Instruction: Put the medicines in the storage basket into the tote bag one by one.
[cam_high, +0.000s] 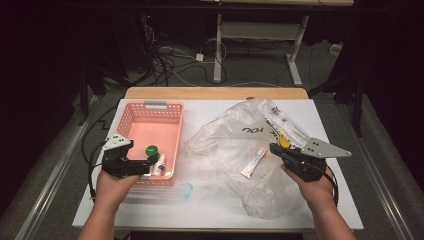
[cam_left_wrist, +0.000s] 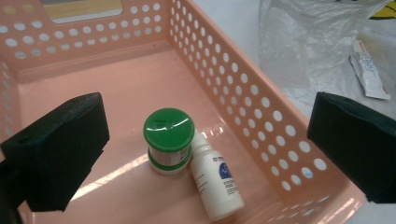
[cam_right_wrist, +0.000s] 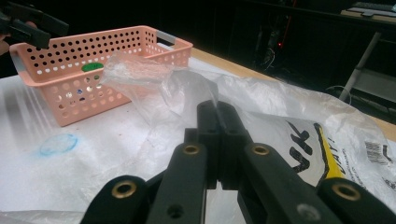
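The left gripper (cam_high: 149, 161) hangs over the near end of the basket (cam_high: 131, 116), at the left side of the table (cam_high: 150, 210). Its jaws stand wide apart and hold nothing. In the left gripper view the 2 pads (cam_left_wrist: 60, 149) flank the basket's near end, 1 inside it and 1 over its perforated side wall.

The basket is pink plastic with round holes in its walls. 2 items lie at its near right corner:
1. A jar (cam_left_wrist: 168, 140) with a green lid, standing upright.
2. A white bottle (cam_left_wrist: 215, 182), lying on its side, touching the jar and close along the side wall.

In the high view the jar (cam_high: 152, 150) and the bottle (cam_high: 159, 165) sit just beside the left gripper's jaw tips.

A faint blue ring mark (cam_high: 185, 190) shows on the table surface just in front of the basket.

A clear plastic bag (cam_high: 235, 150) lies crumpled across the middle and right of the table, with black lettering and a yellow stripe on it. A small white tube (cam_high: 253, 163) with red print lies at the bag's middle; whether it is in or on the bag cannot be told.

The right gripper (cam_high: 274, 148) rests at the bag's right side, jaws pointing left toward the tube. In the right gripper view its jaws (cam_right_wrist: 218, 122) are pressed together. The bag's film rises just beyond their tips; whether film is pinched between them cannot be told.
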